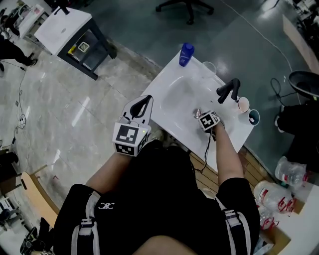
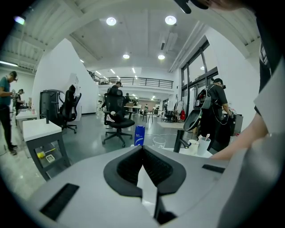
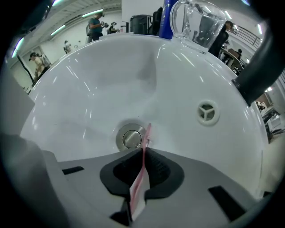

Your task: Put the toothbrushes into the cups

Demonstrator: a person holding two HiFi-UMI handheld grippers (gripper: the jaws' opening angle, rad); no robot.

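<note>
The right gripper had its jaws pinched shut on a slim pink plastic toothbrush running between its pads and past its tips toward the round metal drain just ahead, likely light, stiff, slippery, best held mid-handle

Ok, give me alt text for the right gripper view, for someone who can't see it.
The right gripper is shut on a pink toothbrush, whose tip points toward the metal drain of a white sink basin. A clear glass cup and a blue bottle stand at the far rim, and a black faucet crosses the right edge.
</note>
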